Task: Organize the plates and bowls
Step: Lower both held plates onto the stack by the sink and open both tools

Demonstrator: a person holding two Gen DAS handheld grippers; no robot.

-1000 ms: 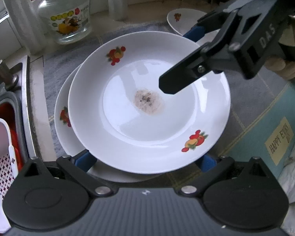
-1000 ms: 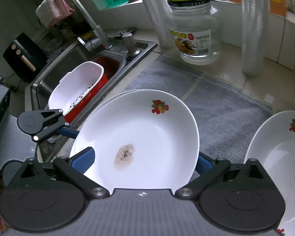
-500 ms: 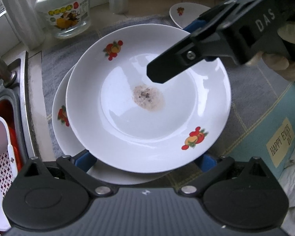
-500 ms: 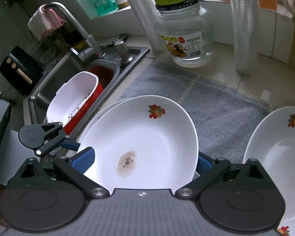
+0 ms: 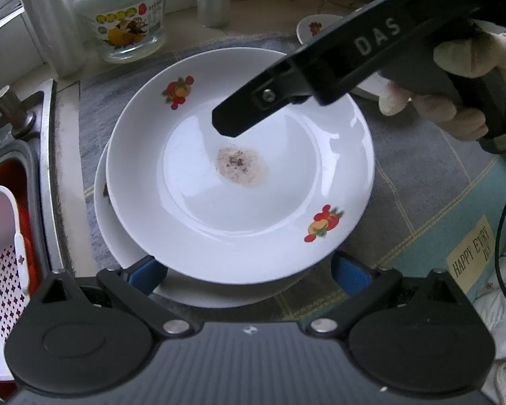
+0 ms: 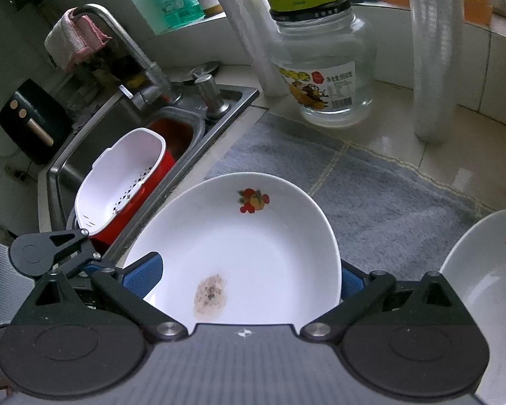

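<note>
1. We see the top plate (image 5: 273, 222), white with fruit prints, lying off-centre on a second plate (image 5: 113, 236). It has a brown stain (image 5: 241, 165) in the middle.
2. Both plates sit on the grey mat (image 5: 421, 182), just beside the sink (image 6: 84, 158).
3. Left gripper (image 5: 249, 271): jaws wide apart, with the blue pads (image 5: 148, 270) either side of the top plate's near rim. We cannot tell if they touch it.
4. Right gripper (image 6: 249, 276): jaws also spread wide, straddling the same plate from the other side. Contact is unclear. In the left view one of its fingers hangs over the stain, and a hand (image 5: 455, 101) holds the handle.
5. A bowl (image 6: 489, 287) sits on the mat to the right, apart from the stack.
6. Behind the mat stands a jar (image 6: 324, 77). A white colander (image 6: 118, 175) is in the sink.
</note>
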